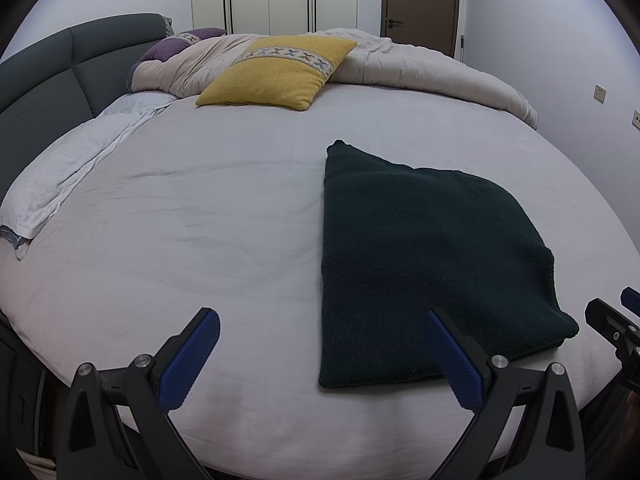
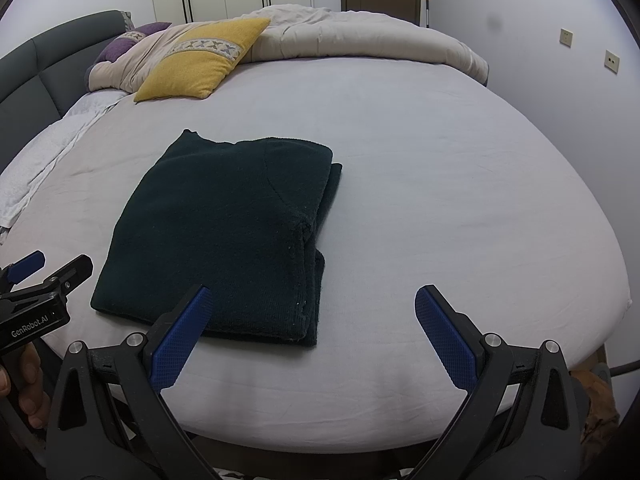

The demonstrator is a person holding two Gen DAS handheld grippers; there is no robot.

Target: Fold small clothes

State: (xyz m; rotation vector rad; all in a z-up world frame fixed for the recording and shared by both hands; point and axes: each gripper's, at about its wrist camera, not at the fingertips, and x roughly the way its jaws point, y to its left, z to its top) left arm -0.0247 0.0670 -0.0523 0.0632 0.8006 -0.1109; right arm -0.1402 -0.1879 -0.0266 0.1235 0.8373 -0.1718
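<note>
Your left gripper [image 1: 324, 354] and right gripper [image 2: 310, 326] both gape empty. The folded sweater [image 2: 224, 236] lies between them, long axis running away, its near hem seemingly closer to your right.

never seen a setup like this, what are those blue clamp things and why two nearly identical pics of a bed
There is no robot here. A person holds a hand-operated gripper in each hand, and each gripper carries a wide-angle camera that looks forward along its two blue-padded fingers. One picture is from the left gripper, the other from the right gripper, so you see the same bed from two nearby spots. Each gripper also shows at the edge of the other's picture. On the pale bed sheet lies a dark green sweater, already folded into a rough rectangle. Farther back are a yellow cushion and a bunched duvet. Both grippers are open and hold nothing.
</note>
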